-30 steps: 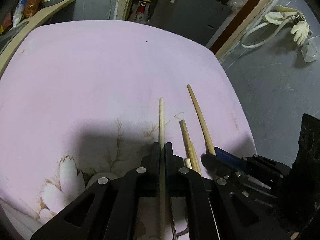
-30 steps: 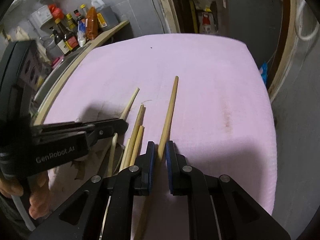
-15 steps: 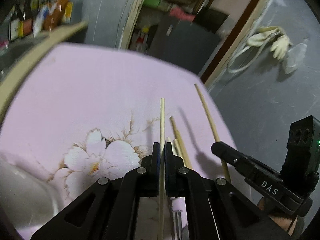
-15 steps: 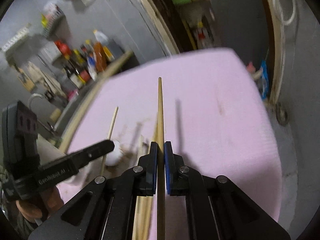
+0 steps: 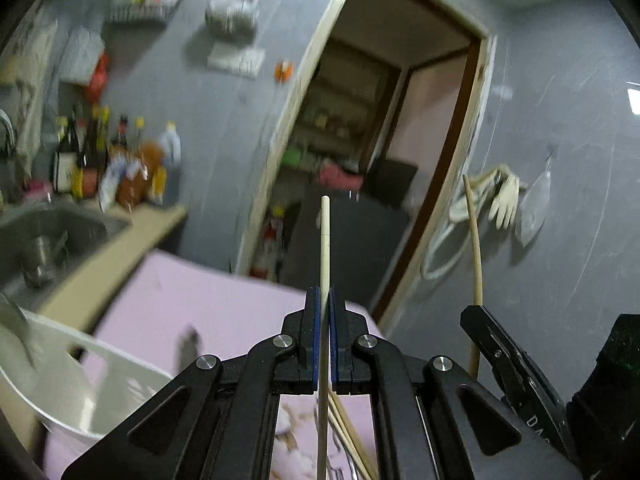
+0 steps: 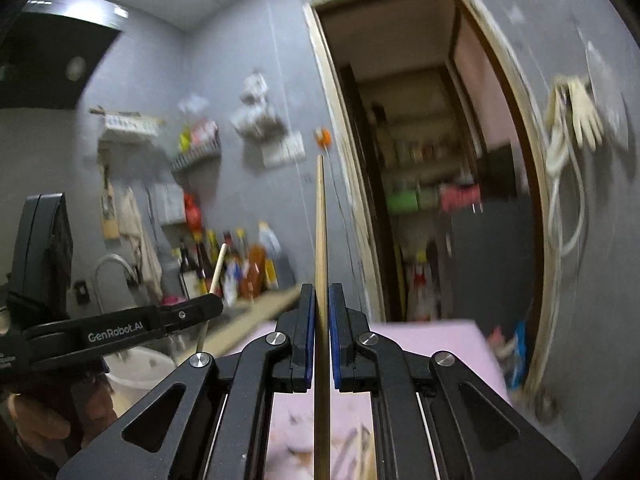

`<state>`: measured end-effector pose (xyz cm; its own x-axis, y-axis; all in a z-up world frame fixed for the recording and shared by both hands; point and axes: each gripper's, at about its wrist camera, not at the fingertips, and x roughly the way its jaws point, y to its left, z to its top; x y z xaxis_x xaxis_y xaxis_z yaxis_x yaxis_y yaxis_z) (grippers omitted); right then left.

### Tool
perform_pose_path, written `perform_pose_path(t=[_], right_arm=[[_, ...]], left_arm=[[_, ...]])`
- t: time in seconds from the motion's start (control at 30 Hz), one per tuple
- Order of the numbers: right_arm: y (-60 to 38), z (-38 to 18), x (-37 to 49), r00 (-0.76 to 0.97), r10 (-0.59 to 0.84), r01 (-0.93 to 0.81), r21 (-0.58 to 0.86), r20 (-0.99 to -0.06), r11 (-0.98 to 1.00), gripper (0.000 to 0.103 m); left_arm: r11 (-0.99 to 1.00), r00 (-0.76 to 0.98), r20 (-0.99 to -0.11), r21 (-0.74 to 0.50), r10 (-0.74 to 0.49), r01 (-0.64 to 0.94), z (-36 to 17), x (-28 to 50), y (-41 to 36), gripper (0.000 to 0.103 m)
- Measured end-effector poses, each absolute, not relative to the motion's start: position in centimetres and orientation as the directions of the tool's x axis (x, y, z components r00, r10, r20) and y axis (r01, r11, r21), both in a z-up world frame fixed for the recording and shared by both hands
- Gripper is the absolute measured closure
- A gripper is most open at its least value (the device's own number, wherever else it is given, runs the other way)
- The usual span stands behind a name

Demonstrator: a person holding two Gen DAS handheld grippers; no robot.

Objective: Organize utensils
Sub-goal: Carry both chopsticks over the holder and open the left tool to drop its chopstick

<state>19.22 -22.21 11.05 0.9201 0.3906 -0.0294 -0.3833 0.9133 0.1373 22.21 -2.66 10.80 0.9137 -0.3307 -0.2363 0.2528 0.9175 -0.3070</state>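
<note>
A pale chopstick (image 5: 325, 240) is clamped between the blue pads of the left gripper (image 5: 325, 312), whose jaws are pressed together on it; the stick is held well above the table, its tip pointing out towards a doorway (image 5: 384, 152) in the grey wall. A darker chopstick (image 6: 320, 240) is gripped in the same way by the right gripper (image 6: 320, 304), its jaws closed against the stick, which runs straight out along the fingers and is raised clear of the pink cloth (image 6: 432, 344). In the left wrist view the right gripper (image 5: 474, 318) is seen to the right, with its chopstick (image 5: 474, 248) rising from it; in the right wrist view the left gripper (image 6: 212, 306) is seen to the left, held by a hand (image 6: 36, 420) at the lower left edge, with the pale chopstick (image 6: 218, 268) slanting up from it. More chopsticks (image 5: 348, 436) are left lying on the pink cloth (image 5: 192, 296) beneath the left gripper. A white bowl (image 5: 80, 384) stands on the cloth at the lower left, and beyond it a sink (image 5: 48, 232) and a row of bottles (image 5: 108, 160) are seen on the counter, blurred. Pale gloves (image 5: 504, 200) hang on the wall to the right of the doorway.
</note>
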Motion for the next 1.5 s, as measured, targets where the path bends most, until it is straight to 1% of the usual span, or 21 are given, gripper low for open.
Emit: perform_pose_path(t=[0.13, 0.23, 0.4, 0.53, 0.6, 0.73, 0.83, 1.0, 1.2, 1.3, 1.4, 1.5], right_arm=[[-19.9, 12.7, 18.7, 0.906, 0.418, -0.423, 0.132, 0.068, 0.896, 0.099], [-18.1, 13.4, 18.7, 0.883, 0.454, -0.468, 0.148, 0.116, 0.872, 0.099], [-14.8, 14.1, 19.7, 0.845, 0.513, -0.535, 0.201, 0.154, 0.821, 0.099], [-12.4, 13.9, 20.6, 0.813, 0.556, -0.582, 0.247, 0.173, 0.775, 0.099], [-11.5, 13.5, 20.8, 0.806, 0.565, -0.592, 0.248, 0.177, 0.767, 0.099], [-9.5, 12.2, 21.2, 0.799, 0.571, -0.601, 0.225, 0.186, 0.767, 0.099], [-8.3, 11.5, 21.5, 0.809, 0.558, -0.587, 0.201, 0.183, 0.784, 0.099], [-6.9, 9.6, 22.2, 0.823, 0.541, -0.567, 0.174, 0.175, 0.805, 0.099], [-5.9, 8.1, 22.5, 0.825, 0.548, -0.564, 0.149, 0.134, 0.812, 0.099], [-6.1, 7.5, 22.5, 0.828, 0.551, -0.561, 0.155, 0.108, 0.813, 0.098], [-6.3, 7.1, 22.4, 0.828, 0.554, -0.56, 0.158, 0.08, 0.814, 0.098], [-6.3, 6.7, 22.4, 0.825, 0.563, -0.562, 0.163, 0.047, 0.811, 0.098]], left_arm=[[0.936, 0.943, -0.167, -0.257, -0.289, 0.241, 13.8, 21.1, -0.5, 0.101], [0.943, 0.959, -0.12, -0.246, -0.258, 0.223, 15.0, 20.2, 2.2, 0.101], [0.953, 0.98, -0.071, -0.255, -0.185, 0.162, 15.6, 19.5, 7.5, 0.101], [0.955, 0.992, -0.066, -0.283, -0.11, 0.087, 15.3, 19.7, 11.8, 0.101], [0.956, 0.995, -0.072, -0.292, -0.066, 0.043, 14.7, 20.0, 13.8, 0.101], [0.942, 0.997, -0.081, -0.335, -0.015, -0.013, 13.2, 20.9, 16.6, 0.101], [0.935, 0.997, -0.079, -0.352, 0.011, -0.039, 11.9, 21.7, 17.9, 0.101], [0.937, 0.996, -0.065, -0.34, 0.058, -0.077, 9.9, 21.8, 18.0, 0.101], [0.941, 0.994, -0.066, -0.323, 0.088, -0.105, 8.1, 21.8, 17.5, 0.101], [0.947, 0.992, -0.08, -0.301, 0.094, -0.114, 7.6, 21.7, 16.8, 0.101], [0.959, 0.99, -0.102, -0.254, 0.1, -0.123, 7.1, 21.5, 15.5, 0.101], [0.969, 0.986, -0.137, -0.215, 0.092, -0.12, 6.5, 21.5, 14.4, 0.101]])
